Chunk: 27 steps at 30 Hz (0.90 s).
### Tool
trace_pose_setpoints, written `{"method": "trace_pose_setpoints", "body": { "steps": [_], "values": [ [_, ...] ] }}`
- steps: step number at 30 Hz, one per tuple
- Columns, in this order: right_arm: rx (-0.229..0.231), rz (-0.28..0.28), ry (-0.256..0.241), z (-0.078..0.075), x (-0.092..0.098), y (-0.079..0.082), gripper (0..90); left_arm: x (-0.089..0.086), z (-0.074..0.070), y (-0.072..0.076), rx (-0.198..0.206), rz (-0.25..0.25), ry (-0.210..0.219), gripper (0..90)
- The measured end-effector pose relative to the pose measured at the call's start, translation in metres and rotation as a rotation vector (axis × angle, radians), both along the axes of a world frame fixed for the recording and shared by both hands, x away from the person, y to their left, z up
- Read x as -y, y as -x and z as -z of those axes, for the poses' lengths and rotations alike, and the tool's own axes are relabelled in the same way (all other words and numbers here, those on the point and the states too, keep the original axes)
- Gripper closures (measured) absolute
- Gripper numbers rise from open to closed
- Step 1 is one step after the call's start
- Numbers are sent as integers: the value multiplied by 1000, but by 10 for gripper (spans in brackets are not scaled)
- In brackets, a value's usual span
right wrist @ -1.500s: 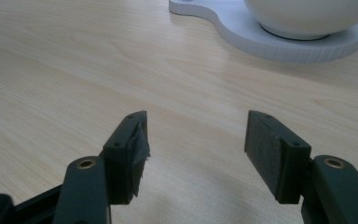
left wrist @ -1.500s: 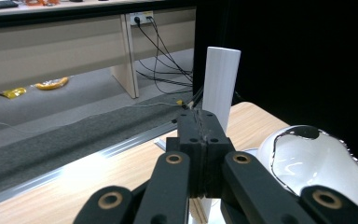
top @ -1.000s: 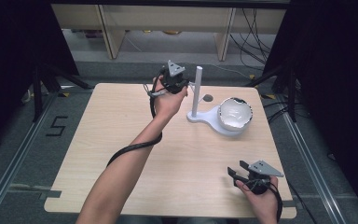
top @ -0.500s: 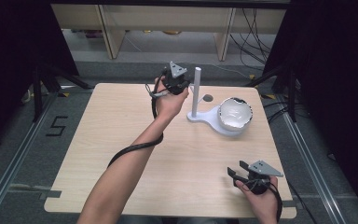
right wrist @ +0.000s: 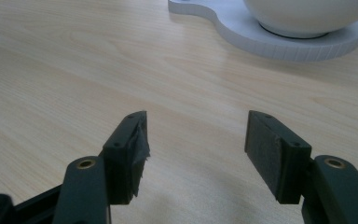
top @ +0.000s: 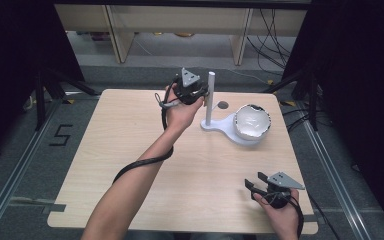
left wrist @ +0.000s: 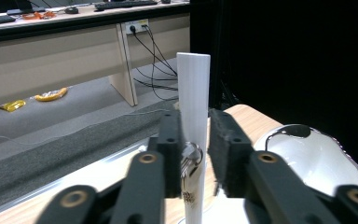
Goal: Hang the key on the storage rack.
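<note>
Left arm is stretched way out across the surface, forearm bare, hand wrapped around the left gripper [top: 196, 92] held up off the surface near the far edge, its 2 fingers [left wrist: 170, 140] pulled nearly together. Right hand [top: 276, 206] sits low at the near right corner, right gripper [top: 254, 183] with fingers [right wrist: 129, 144] spread wide, pointing left.
</note>
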State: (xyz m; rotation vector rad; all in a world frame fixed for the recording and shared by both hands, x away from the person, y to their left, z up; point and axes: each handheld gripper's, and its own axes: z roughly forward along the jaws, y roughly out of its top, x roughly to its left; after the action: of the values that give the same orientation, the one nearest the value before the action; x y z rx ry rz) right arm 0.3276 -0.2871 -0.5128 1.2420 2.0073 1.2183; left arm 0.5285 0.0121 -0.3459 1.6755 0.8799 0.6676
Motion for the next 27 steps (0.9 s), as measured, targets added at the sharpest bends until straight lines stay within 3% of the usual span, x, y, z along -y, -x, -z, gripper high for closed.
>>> {"method": "trace_pose_setpoints", "body": {
  "steps": [4, 8, 10, 11, 13, 16, 21, 25, 27],
  "values": [
    [4, 0, 0, 0, -1, 0, 403, -10, 0, 6, -9, 7, 4, 587],
    [0, 3, 5, -1, -2, 1, 403, -32, 3, 20, -21, 31, 5, 487],
    [0, -3, -8, 0, -2, 0, 404, -42, 5, 27, -21, 48, -13, 452],
    [-30, 20, -24, -1, -5, 3, 404, -48, 7, 31, -23, 50, -14, 437],
    [-42, 22, -32, -1, -6, 4, 404, -60, 10, 38, -29, 42, -23, 409],
    [-41, 18, -25, -1, -6, 3, 403, -79, 19, 52, -31, 37, -45, 384],
    [-44, 23, -32, -1, -7, 4, 403, -118, 49, 82, -45, 32, -90, 338],
    [-40, 25, -31, -1, -7, 4, 403, -155, 88, 114, -74, -6, -91, 322],
    [-40, 28, -31, -2, -7, 4, 403, -174, 109, 131, -85, -38, -71, 316]
  ]
}}
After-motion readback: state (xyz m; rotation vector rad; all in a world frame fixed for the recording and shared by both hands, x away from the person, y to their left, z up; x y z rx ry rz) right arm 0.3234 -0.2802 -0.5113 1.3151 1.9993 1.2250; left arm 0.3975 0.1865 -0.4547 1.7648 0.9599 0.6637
